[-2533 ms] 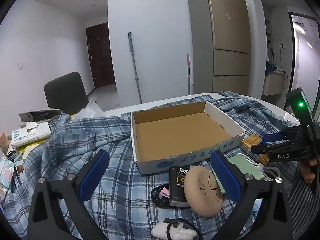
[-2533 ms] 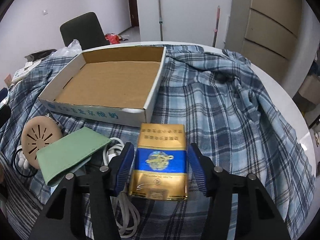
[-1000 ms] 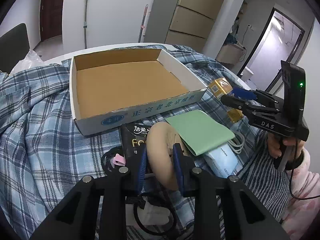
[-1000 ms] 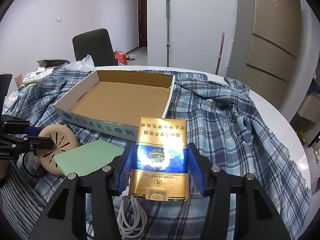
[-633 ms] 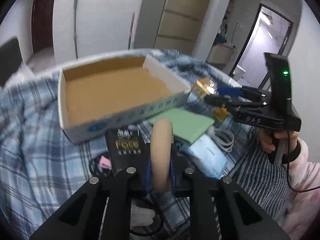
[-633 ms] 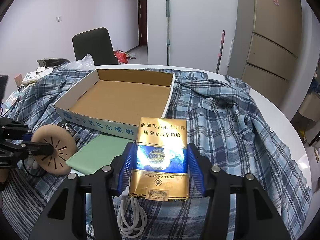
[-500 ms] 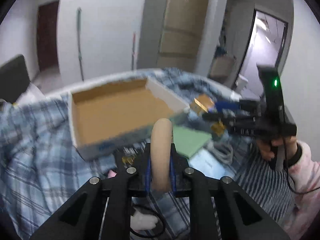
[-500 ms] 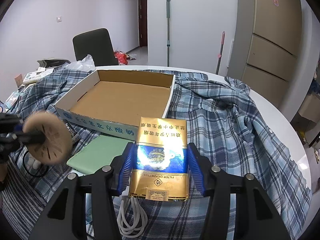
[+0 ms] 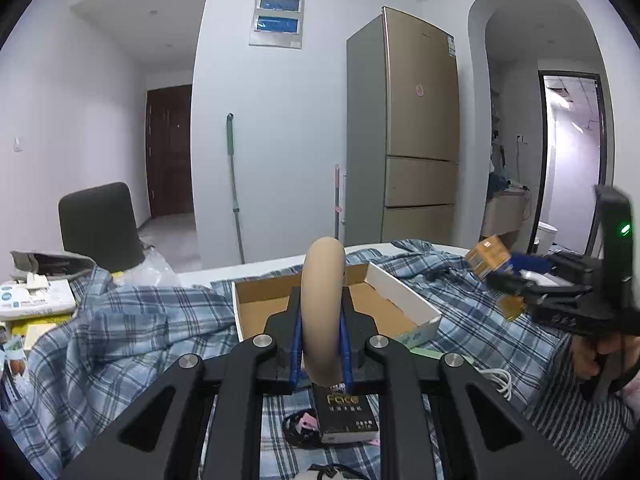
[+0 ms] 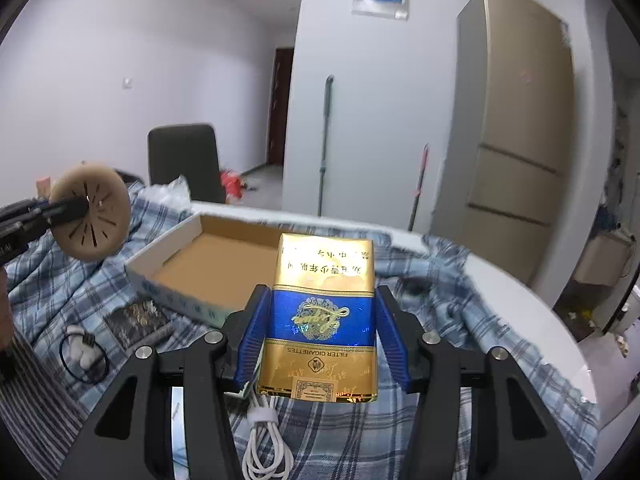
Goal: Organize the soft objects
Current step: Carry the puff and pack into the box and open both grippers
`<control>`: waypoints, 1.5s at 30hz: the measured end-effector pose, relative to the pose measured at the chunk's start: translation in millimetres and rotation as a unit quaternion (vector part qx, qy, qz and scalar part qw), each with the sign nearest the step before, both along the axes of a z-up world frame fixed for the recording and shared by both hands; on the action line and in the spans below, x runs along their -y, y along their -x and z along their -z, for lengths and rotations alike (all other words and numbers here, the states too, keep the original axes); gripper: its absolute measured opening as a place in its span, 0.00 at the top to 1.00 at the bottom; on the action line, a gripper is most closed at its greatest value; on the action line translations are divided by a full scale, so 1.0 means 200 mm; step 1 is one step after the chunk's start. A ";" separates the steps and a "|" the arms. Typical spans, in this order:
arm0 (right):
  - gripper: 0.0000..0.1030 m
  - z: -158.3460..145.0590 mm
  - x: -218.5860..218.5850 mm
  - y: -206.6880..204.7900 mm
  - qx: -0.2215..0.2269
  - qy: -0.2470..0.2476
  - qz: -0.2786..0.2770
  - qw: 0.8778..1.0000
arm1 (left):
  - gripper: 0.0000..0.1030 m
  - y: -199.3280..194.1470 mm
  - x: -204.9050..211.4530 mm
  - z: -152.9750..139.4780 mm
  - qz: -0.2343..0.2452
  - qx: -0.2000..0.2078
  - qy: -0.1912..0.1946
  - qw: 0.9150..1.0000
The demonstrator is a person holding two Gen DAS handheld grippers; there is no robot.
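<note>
Now left fingers (image 9: 320, 344) pinch a round tan foam puff (image 9: 322, 304) edge-on — right fingers (image 10: 316, 338) clamp a glossy gold-blue pack (image 10: 322, 316).

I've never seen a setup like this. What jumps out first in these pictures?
Two hand-held grippers, each holding something above a table draped in a blue plaid shirt. The right gripper clamps a gold-and-blue cigarette pack; the left gripper pinches a round tan sponge on edge. Between them lies an open cardboard box.

Cardboard box (image 10: 224, 264) on plaid cloth (image 10: 460, 292); black packet (image 10: 138, 322) before box; white cable (image 10: 264, 436) nearest; chair (image 10: 184, 160) behind.
</note>
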State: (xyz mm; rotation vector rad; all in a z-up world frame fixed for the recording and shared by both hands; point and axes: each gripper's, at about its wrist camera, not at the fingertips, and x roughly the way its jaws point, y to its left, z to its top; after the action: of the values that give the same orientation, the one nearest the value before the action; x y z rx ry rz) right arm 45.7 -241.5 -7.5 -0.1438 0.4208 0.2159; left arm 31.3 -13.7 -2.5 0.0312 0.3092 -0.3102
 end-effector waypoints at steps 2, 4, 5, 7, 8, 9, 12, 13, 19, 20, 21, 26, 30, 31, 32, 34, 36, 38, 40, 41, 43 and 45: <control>0.50 -0.07 0.00 0.01 0.004 -0.015 0.000 1.000 | 0.84 -0.01 0.00 -0.04 -0.003 0.003 -0.002 1.000; 0.50 -0.15 -0.02 0.00 0.002 -0.026 -0.013 1.000 | 0.84 -0.04 0.00 -0.07 -0.005 0.010 0.005 1.000; 0.50 -0.18 -0.04 -0.01 0.009 -0.028 -0.015 0.999 | 0.84 -0.05 0.00 -0.08 -0.010 0.018 0.006 1.000; 0.50 -0.23 -0.09 -0.03 0.037 -0.023 -0.010 0.999 | 0.84 -0.07 0.01 -0.10 -0.023 0.034 0.007 0.999; 0.50 -0.23 -0.11 -0.05 0.047 -0.022 -0.010 0.999 | 0.84 -0.10 0.00 -0.10 -0.027 0.035 0.012 0.999; 0.50 -0.24 -0.14 -0.07 0.054 -0.022 -0.013 0.998 | 0.84 -0.13 0.00 -0.10 -0.028 0.031 0.018 0.999; 0.50 -0.24 -0.22 -0.17 0.051 -0.023 -0.018 0.998 | 0.84 -0.24 -0.01 -0.11 -0.038 0.021 0.024 0.999; 0.50 -0.24 -0.24 -0.22 0.048 -0.028 -0.016 0.998 | 0.84 -0.27 0.00 -0.12 -0.042 0.018 0.021 0.999; 0.50 -0.16 -0.27 -0.40 0.036 -0.045 0.001 0.998 | 0.84 -0.43 0.04 -0.04 -0.082 -0.019 -0.006 0.996; 0.50 -0.13 -0.27 -0.43 0.026 -0.047 0.002 0.999 | 0.84 -0.46 0.04 -0.02 -0.072 -0.032 -0.004 0.997; 0.50 -0.10 -0.27 -0.47 0.010 -0.049 0.001 0.999 | 0.84 -0.48 0.04 0.01 -0.067 -0.045 -0.006 0.997; 0.50 0.05 -0.30 -0.58 -0.049 -0.041 -0.020 0.998 | 0.84 -0.61 0.02 0.14 -0.047 -0.113 -0.005 0.993; 0.50 0.10 -0.30 -0.60 -0.063 -0.018 -0.020 0.998 | 0.84 -0.64 0.03 0.20 -0.059 -0.130 -0.030 0.989; 0.50 0.12 -0.32 -0.61 -0.073 -0.015 -0.022 0.997 | 0.84 -0.65 0.02 0.21 -0.059 -0.134 -0.030 0.989; 0.50 0.14 -0.32 -0.62 -0.084 -0.016 -0.025 0.996 | 0.84 -0.65 0.03 0.22 -0.058 -0.139 -0.030 0.988; 0.50 0.17 -0.32 -0.63 -0.110 -0.021 -0.034 0.993 | 0.84 -0.65 0.04 0.25 -0.059 -0.147 -0.041 0.987; 0.50 0.21 -0.34 -0.66 -0.132 -0.014 -0.038 0.990 | 0.84 -0.65 0.05 0.27 -0.059 -0.155 -0.049 0.985; 0.50 0.24 -0.36 -0.67 -0.138 -0.008 -0.041 0.990 | 0.84 -0.65 0.05 0.28 -0.059 -0.161 -0.047 0.984; 0.50 0.26 -0.37 -0.68 -0.145 0.001 -0.038 0.989 | 0.84 -0.66 0.04 0.28 -0.057 -0.164 -0.044 0.984; 0.49 0.26 -0.37 -0.68 -0.148 0.001 -0.037 0.988 | 0.82 -0.65 0.05 0.27 -0.056 -0.165 -0.043 0.984; 0.48 0.27 -0.36 -0.68 -0.153 -0.004 -0.038 0.988 | 0.80 -0.65 0.05 0.27 -0.051 -0.166 -0.040 0.984; 0.33 0.27 -0.36 -0.69 -0.153 -0.003 -0.033 0.988 | 0.62 -0.64 0.05 0.26 -0.045 -0.164 -0.034 0.985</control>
State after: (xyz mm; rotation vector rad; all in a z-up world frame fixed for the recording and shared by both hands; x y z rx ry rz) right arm 183.0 -170.1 -60.9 -0.1182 0.7212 0.3060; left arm 159.1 -24.2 -54.4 0.0324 0.6473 -0.2132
